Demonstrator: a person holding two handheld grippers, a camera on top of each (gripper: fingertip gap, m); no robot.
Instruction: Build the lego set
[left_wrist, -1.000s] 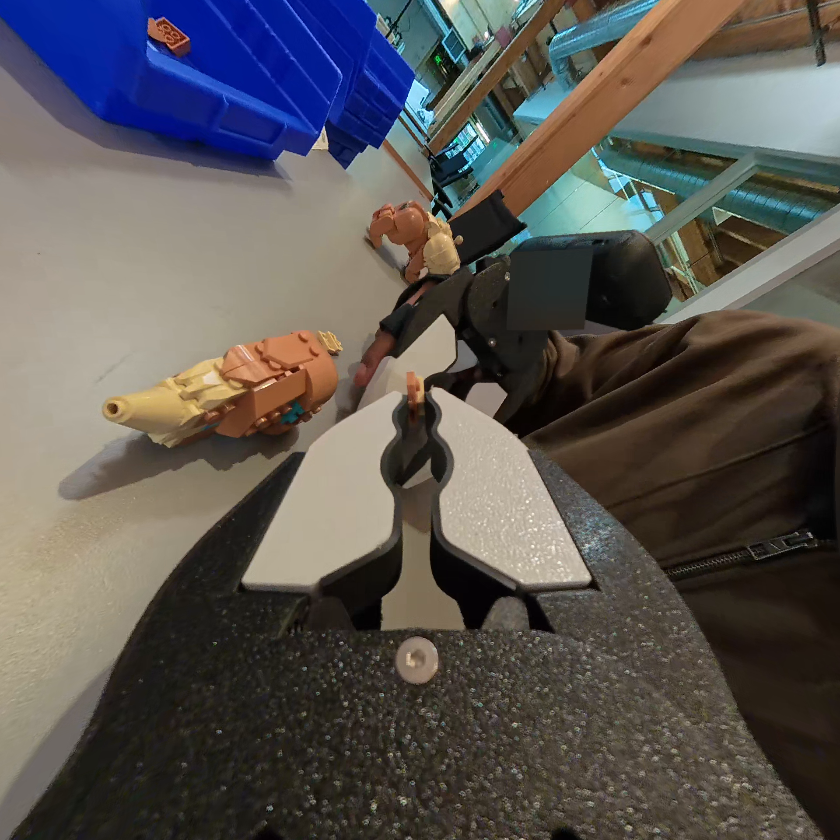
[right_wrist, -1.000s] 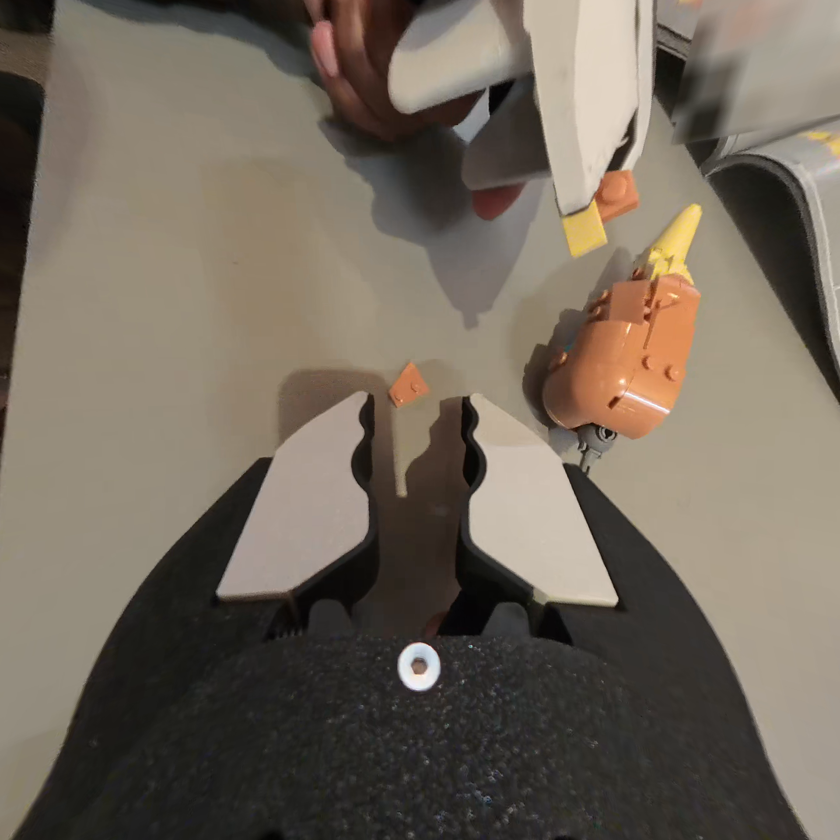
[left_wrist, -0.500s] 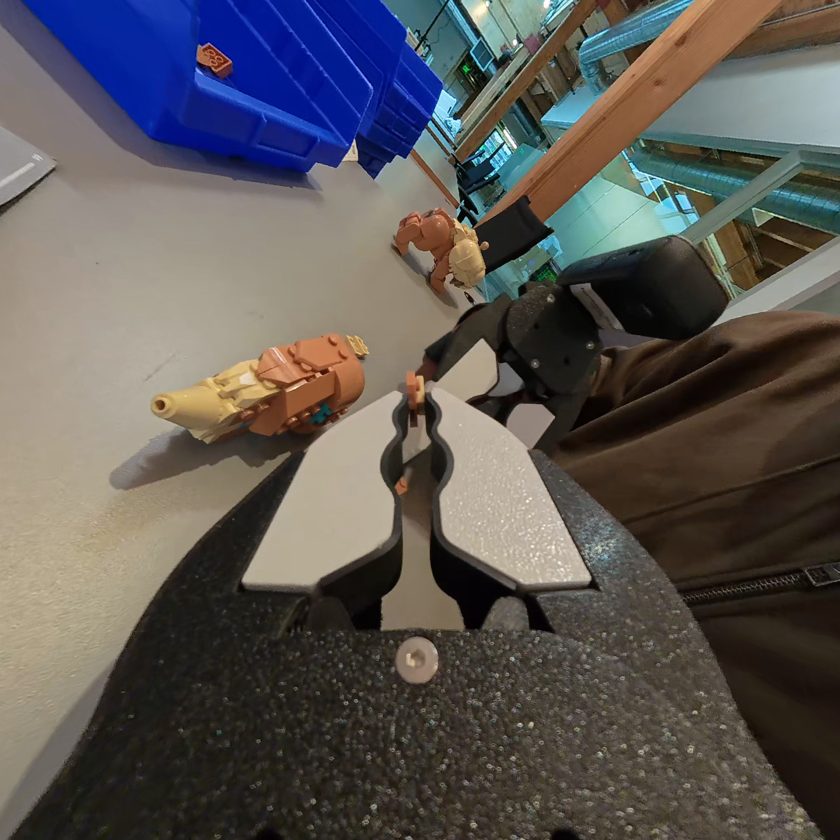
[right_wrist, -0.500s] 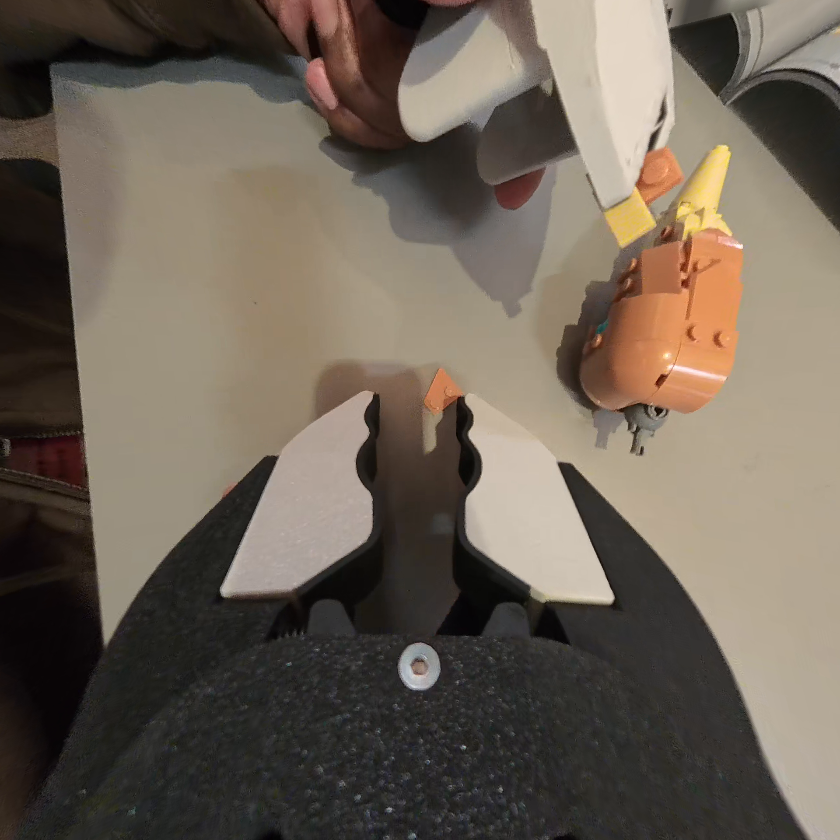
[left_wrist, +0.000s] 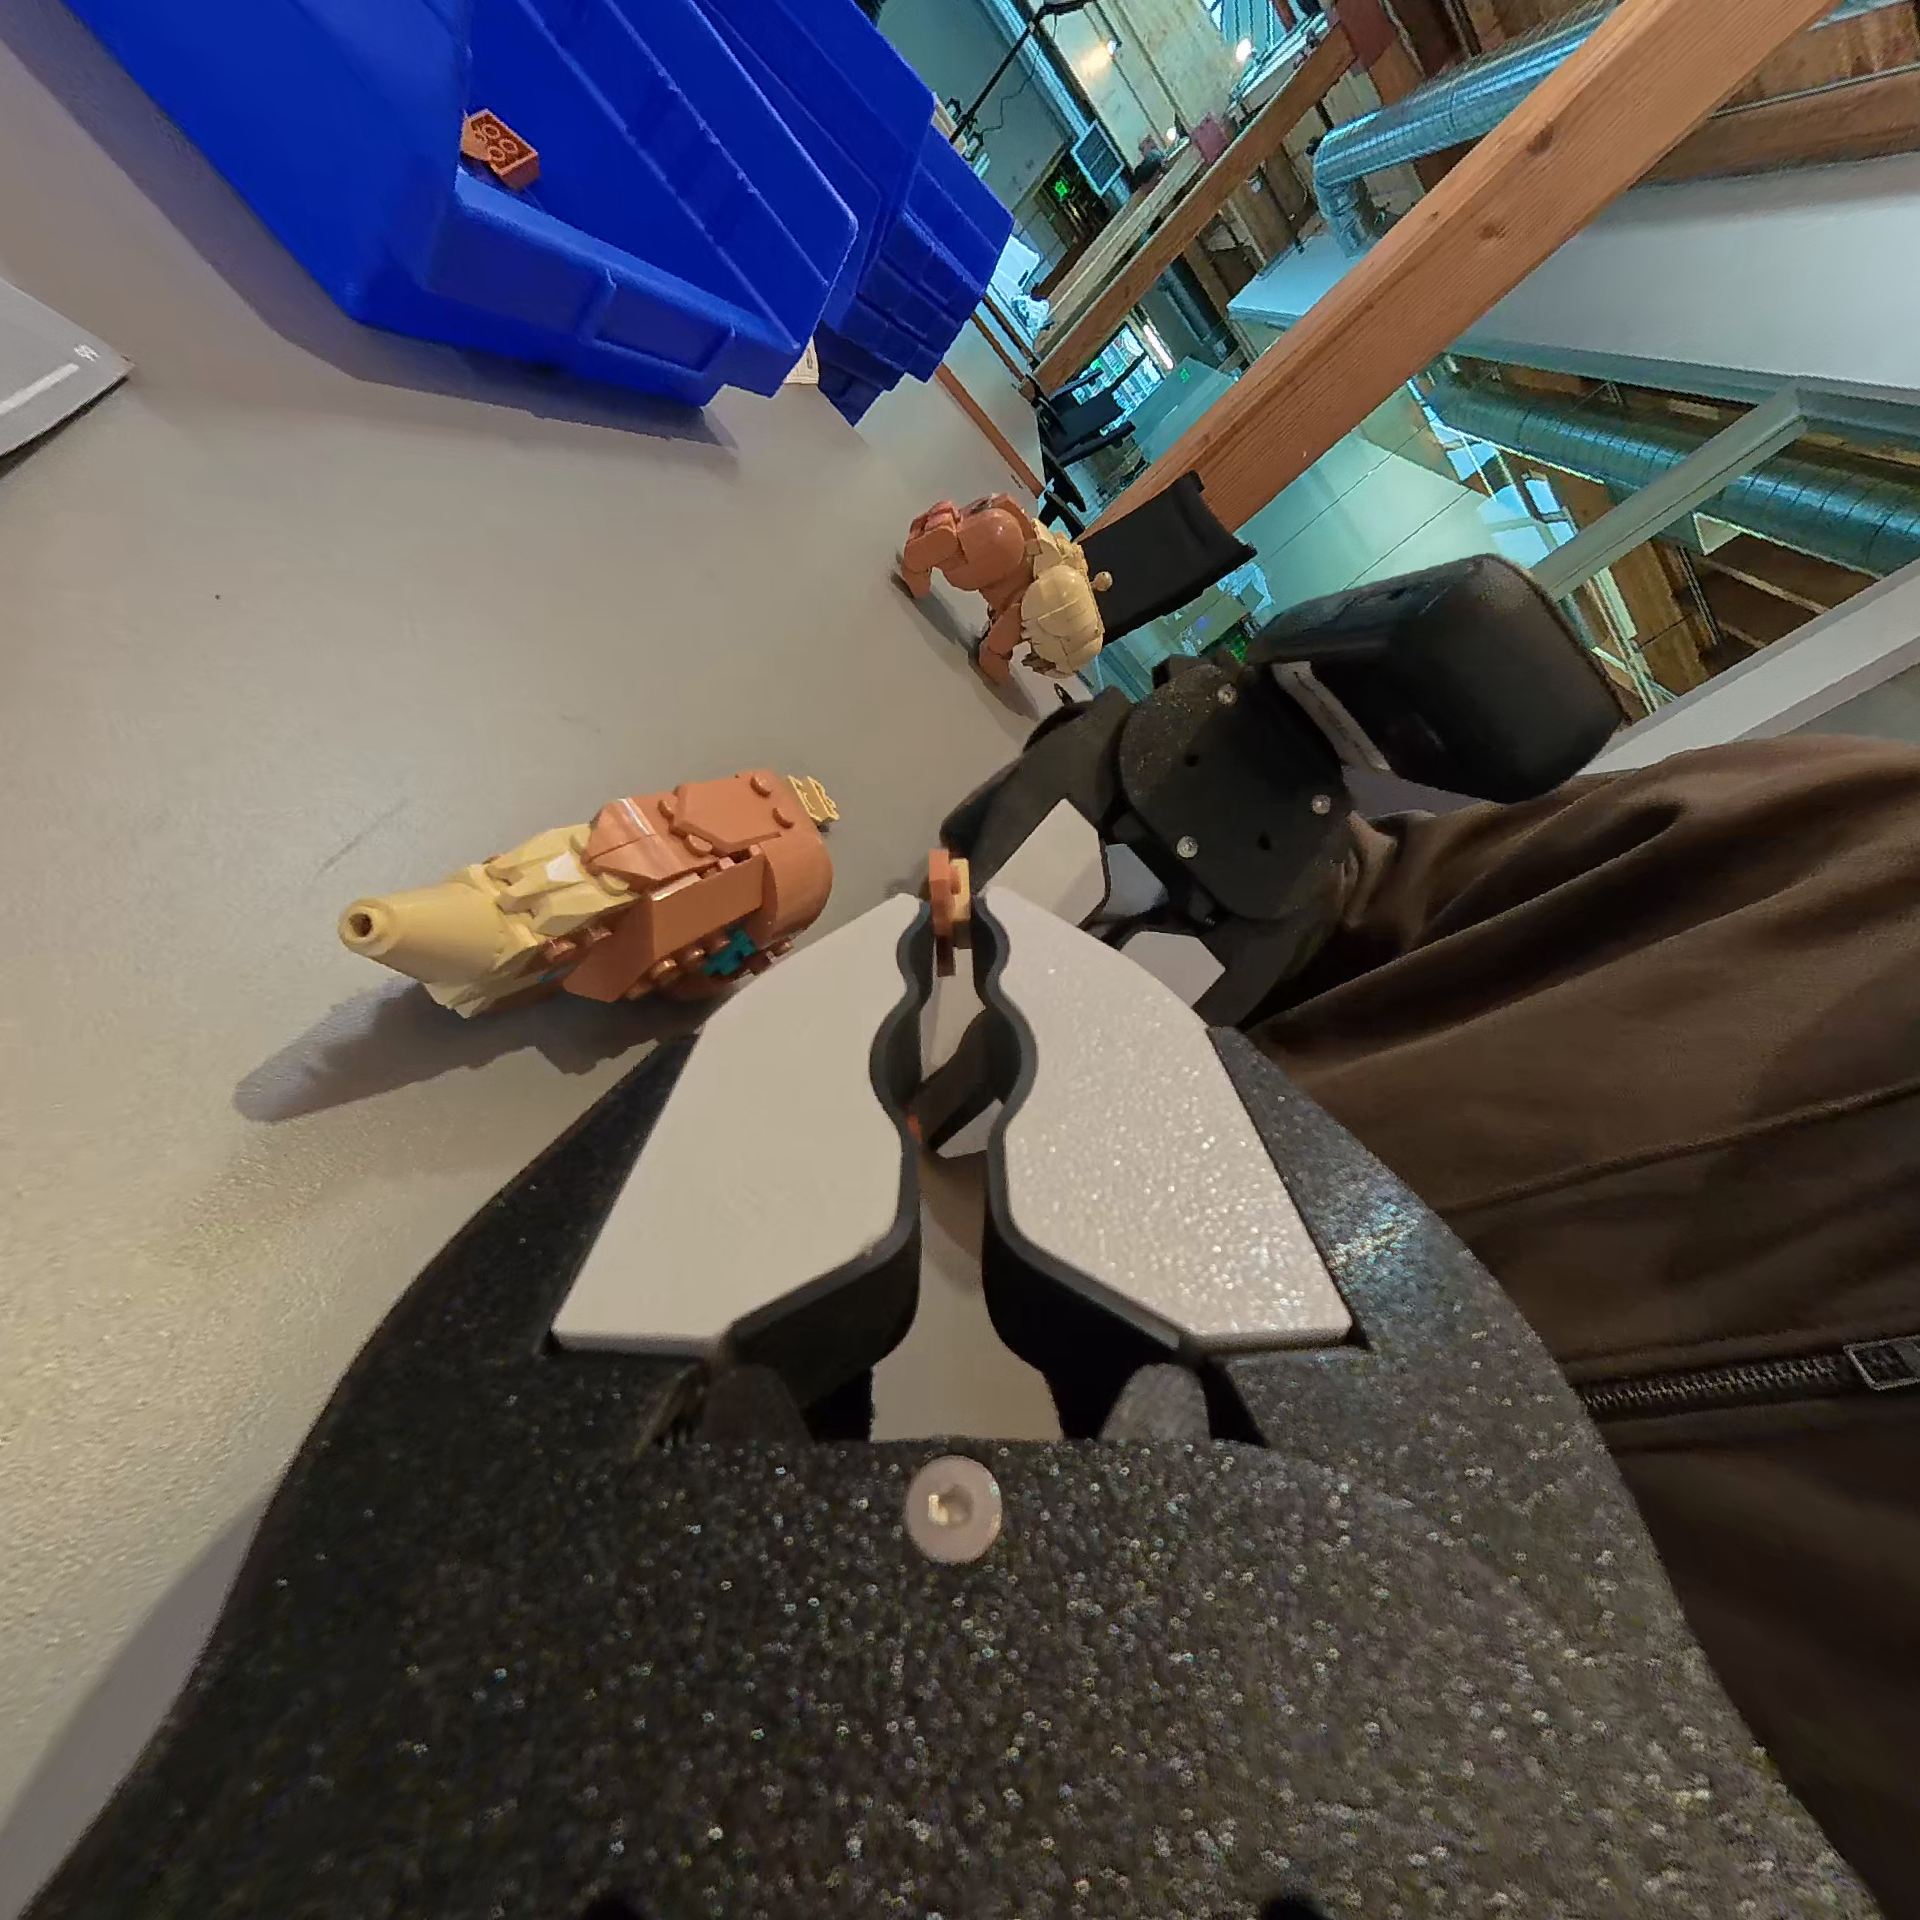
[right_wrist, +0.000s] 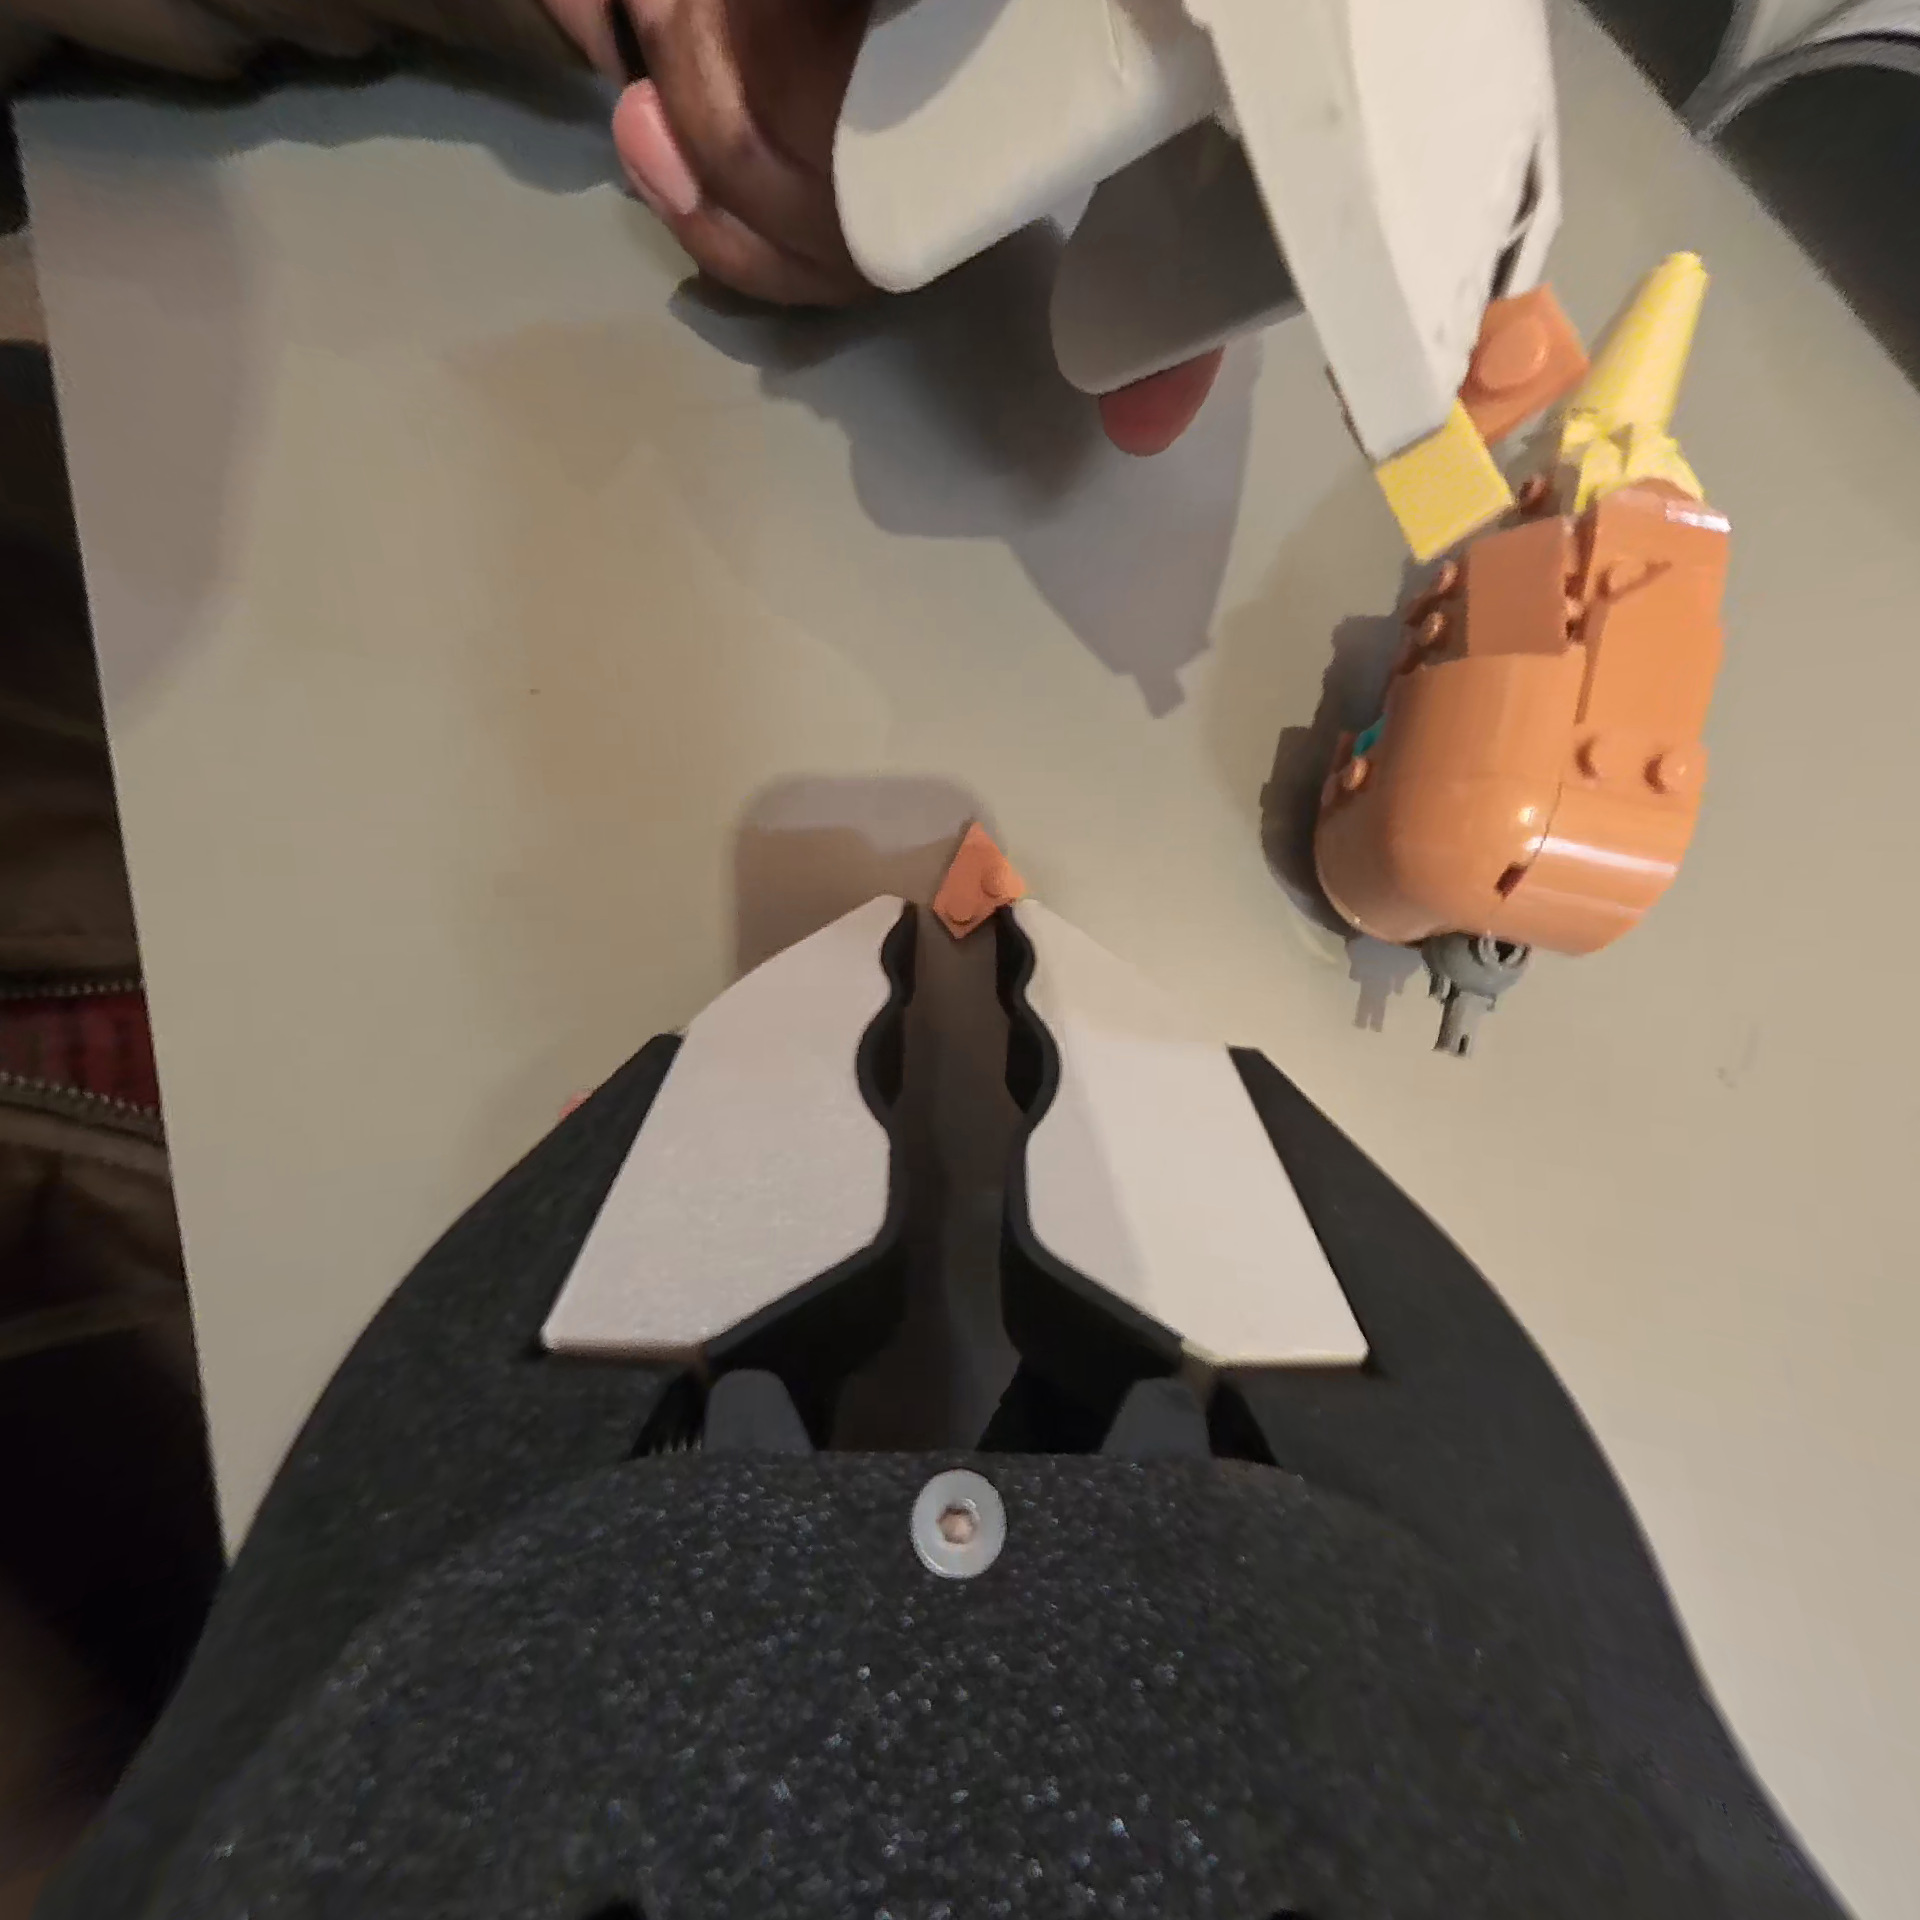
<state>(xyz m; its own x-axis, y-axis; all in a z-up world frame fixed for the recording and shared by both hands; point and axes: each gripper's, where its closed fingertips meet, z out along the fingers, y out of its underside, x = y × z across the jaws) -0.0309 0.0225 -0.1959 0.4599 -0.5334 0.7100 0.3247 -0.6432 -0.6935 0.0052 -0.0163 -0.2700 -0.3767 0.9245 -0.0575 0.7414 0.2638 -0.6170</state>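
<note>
Orange plate (right_wrist: 974, 883) pinched at right tongs (right_wrist: 961, 914) tips.

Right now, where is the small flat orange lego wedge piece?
In the right wrist view, the small flat orange wedge piece lies on the grey table between the right gripper fingertips.

glossy plastic lego body (right_wrist: 1538, 790)
</note>
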